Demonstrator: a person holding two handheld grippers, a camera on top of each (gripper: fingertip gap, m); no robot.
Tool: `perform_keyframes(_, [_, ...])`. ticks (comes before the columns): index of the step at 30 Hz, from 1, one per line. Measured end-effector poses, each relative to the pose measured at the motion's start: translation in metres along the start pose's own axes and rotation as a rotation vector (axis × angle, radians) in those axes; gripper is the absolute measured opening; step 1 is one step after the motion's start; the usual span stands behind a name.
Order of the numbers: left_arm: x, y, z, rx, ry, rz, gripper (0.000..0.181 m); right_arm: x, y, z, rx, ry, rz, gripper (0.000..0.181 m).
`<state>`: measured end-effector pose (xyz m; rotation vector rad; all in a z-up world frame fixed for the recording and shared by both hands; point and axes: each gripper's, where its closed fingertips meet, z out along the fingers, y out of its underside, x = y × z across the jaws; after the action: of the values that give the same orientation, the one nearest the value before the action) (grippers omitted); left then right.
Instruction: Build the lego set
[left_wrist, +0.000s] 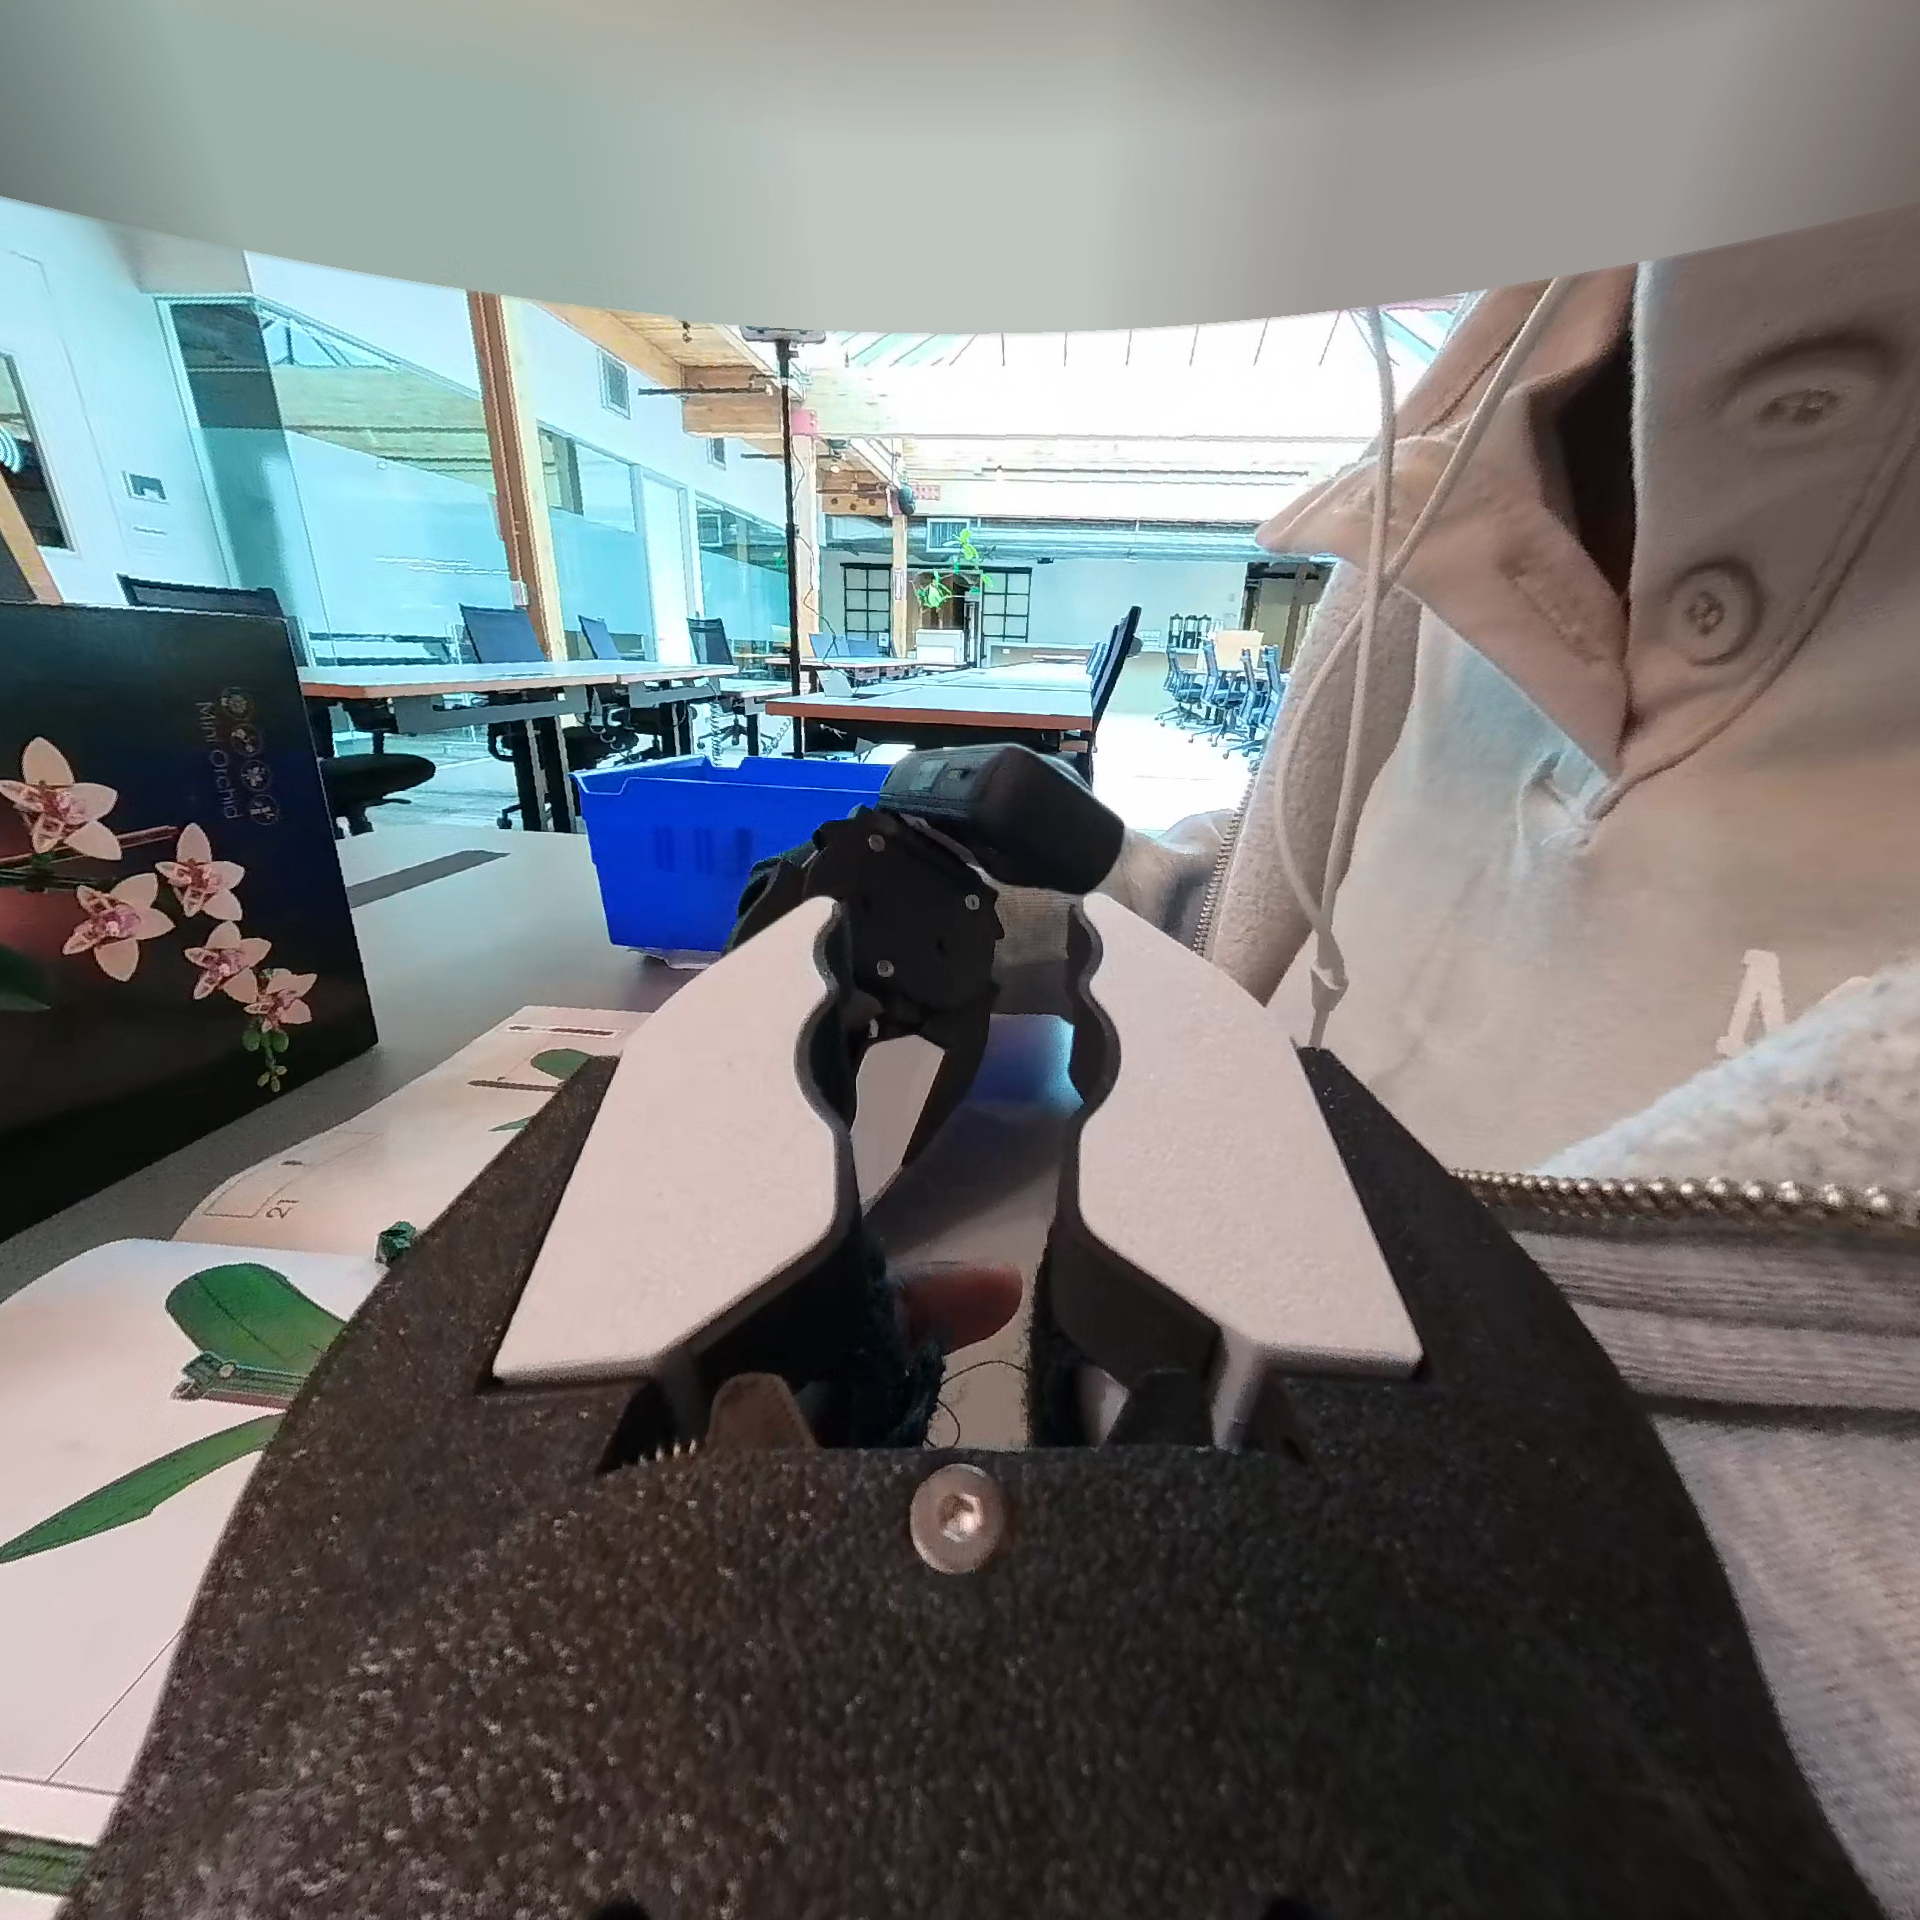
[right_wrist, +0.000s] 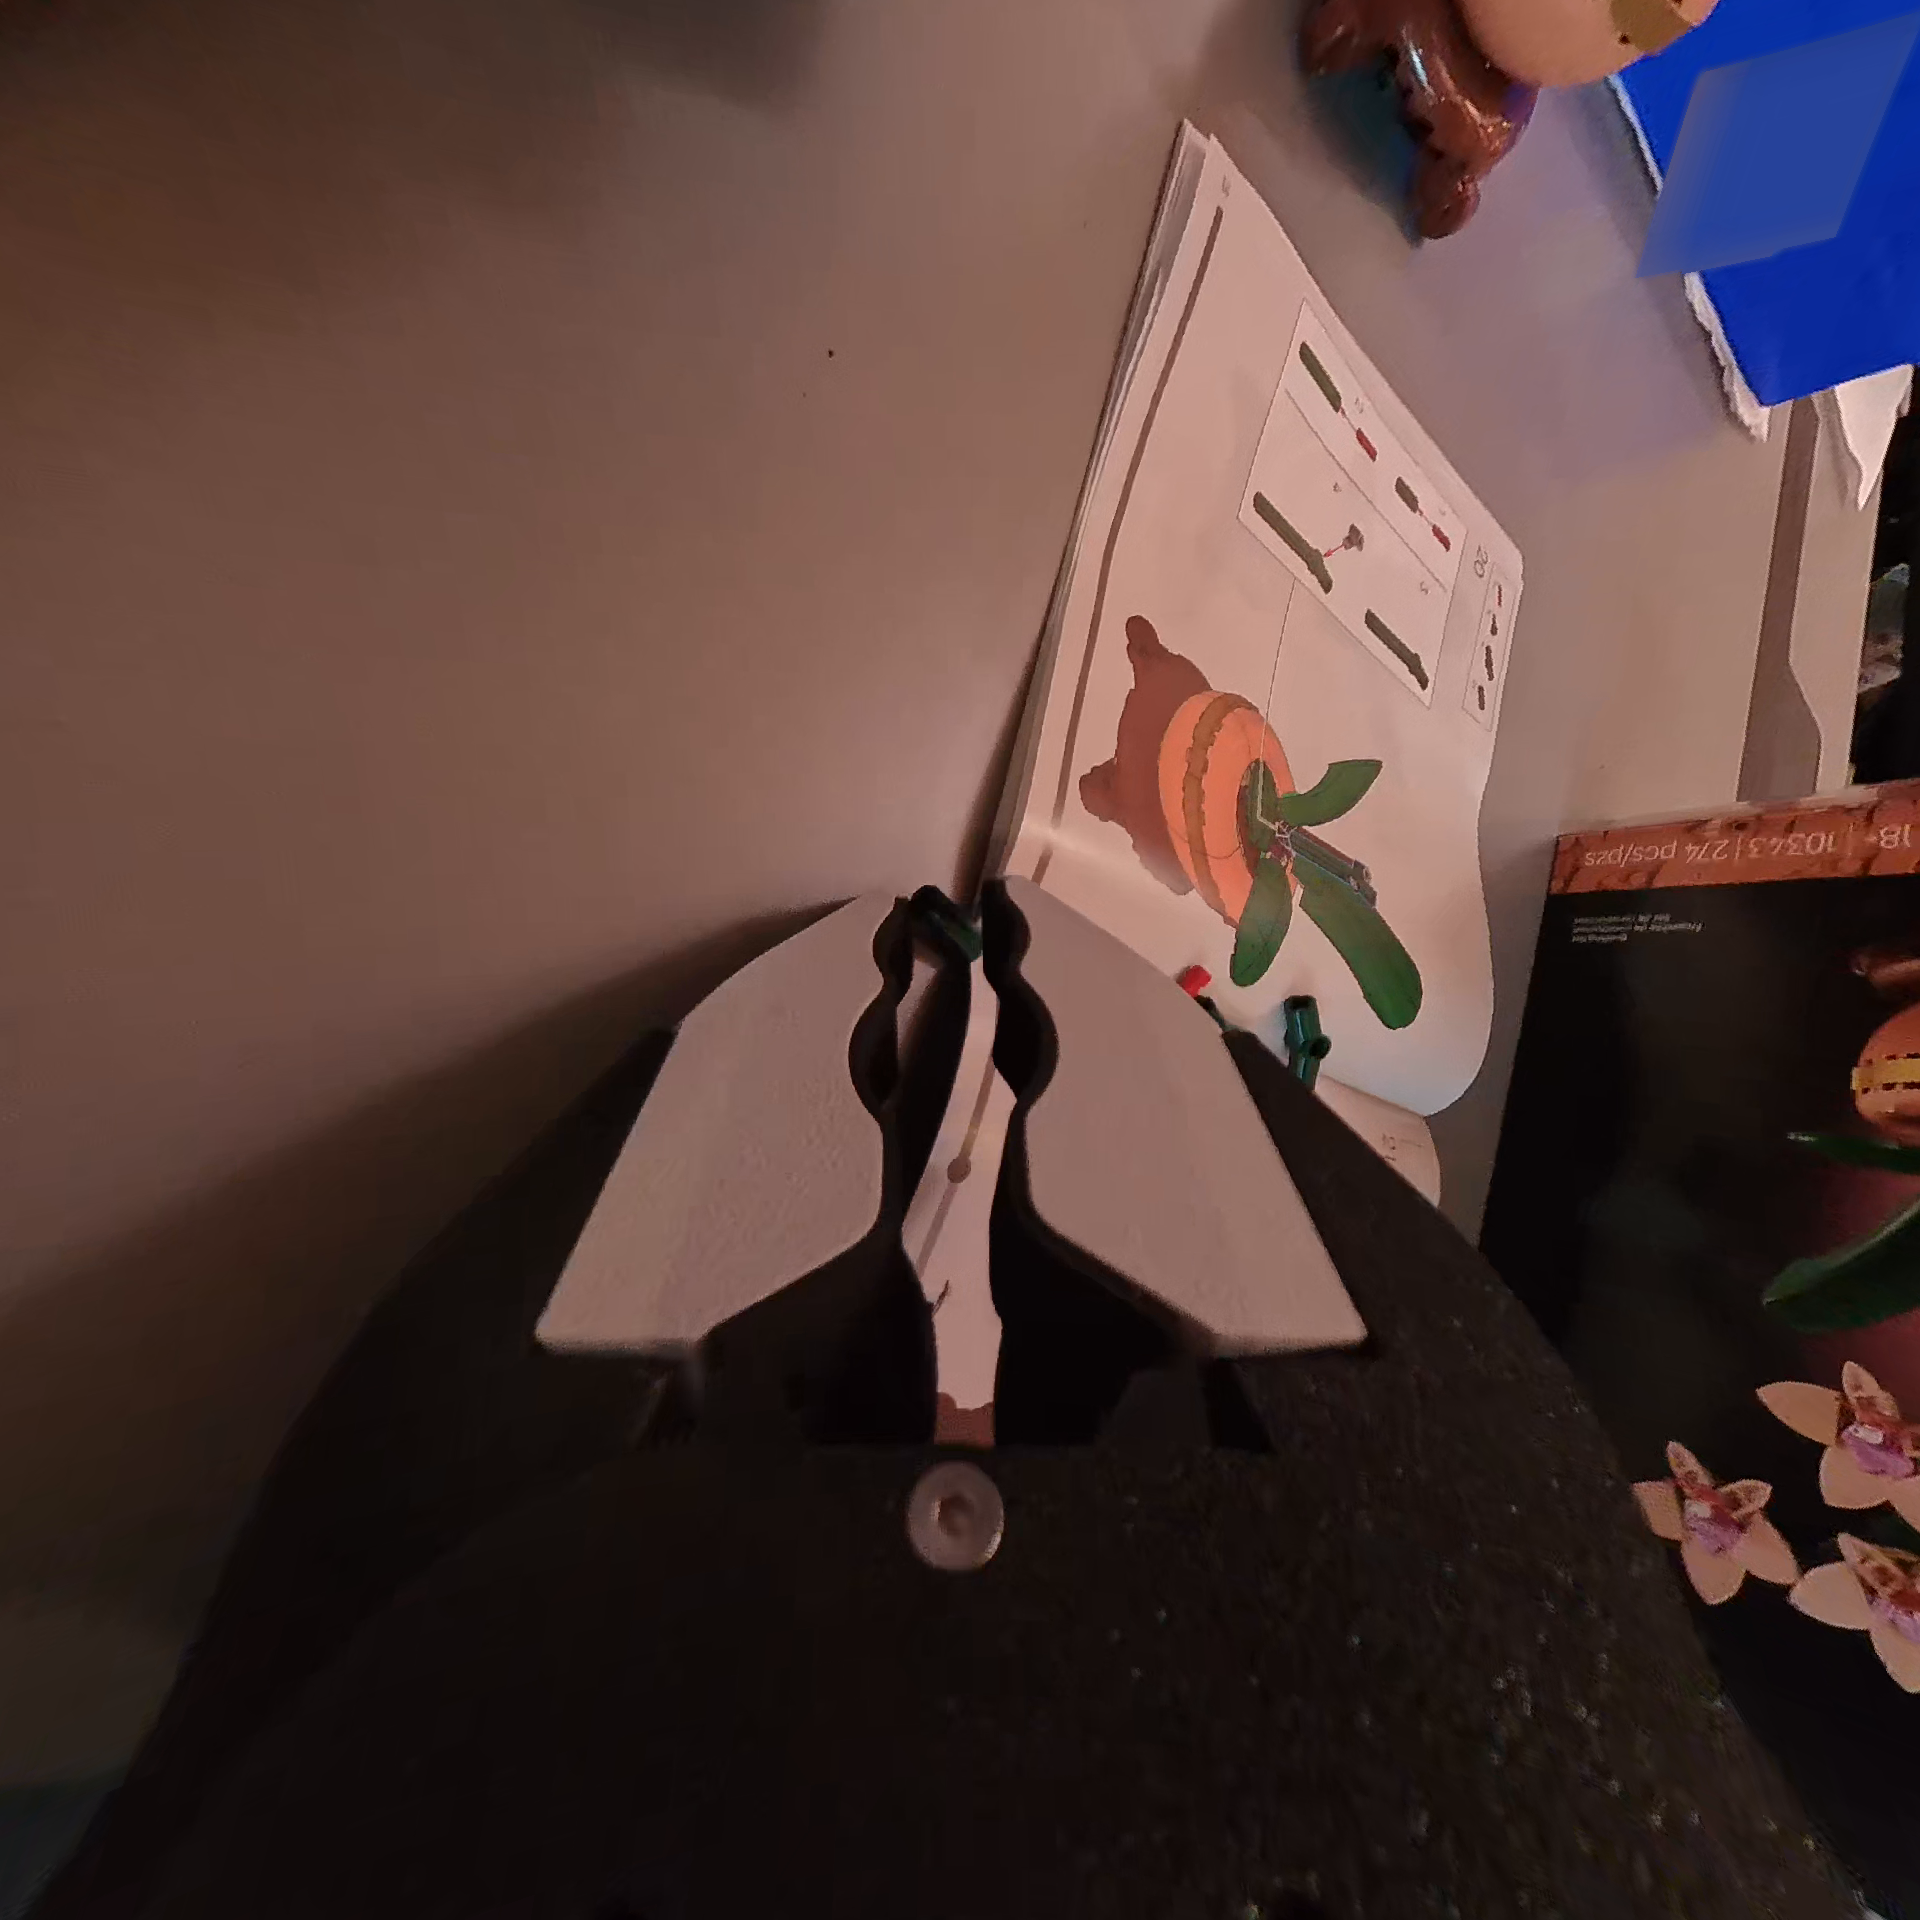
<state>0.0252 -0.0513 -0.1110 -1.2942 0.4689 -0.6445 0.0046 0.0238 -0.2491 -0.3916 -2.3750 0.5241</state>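
Note:
My right gripper (right_wrist: 943, 920) is shut on a small dark green lego piece (right_wrist: 940, 928), pinched at the fingertips above the grey table beside the open instruction booklet (right_wrist: 1299, 644). My left gripper (left_wrist: 956, 925) is open and empty, raised over the booklet (left_wrist: 125, 1403). The right gripper's black body (left_wrist: 925, 914) shows through its gap, farther off. A small red piece (right_wrist: 1195, 977) and a dark green pin (right_wrist: 1304, 1039) lie on the booklet near my right gripper's right finger. Another small green piece (left_wrist: 397, 1238) lies on the booklet. A brown lego base (right_wrist: 1444, 114) sits at the top.
The dark lego box with orchid pictures (left_wrist: 156, 883) stands at the left, and shows at the right in the right wrist view (right_wrist: 1714, 1143). A blue bin (left_wrist: 707, 852) stands behind. A person in a light hoodie (left_wrist: 1558, 831) is close on the right.

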Motion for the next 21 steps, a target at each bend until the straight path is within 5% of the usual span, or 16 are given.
perform_keyframes(13, [-0.002,0.004,0.007,-0.033,0.015,-0.004,0.038,-0.001,0.007,-0.011,0.080,-0.019,0.416,0.032])
perform_keyframes(21, [-0.002,0.012,0.017,-0.099,0.018,-0.017,0.038,0.002,0.015,-0.008,0.040,0.040,0.484,0.036])
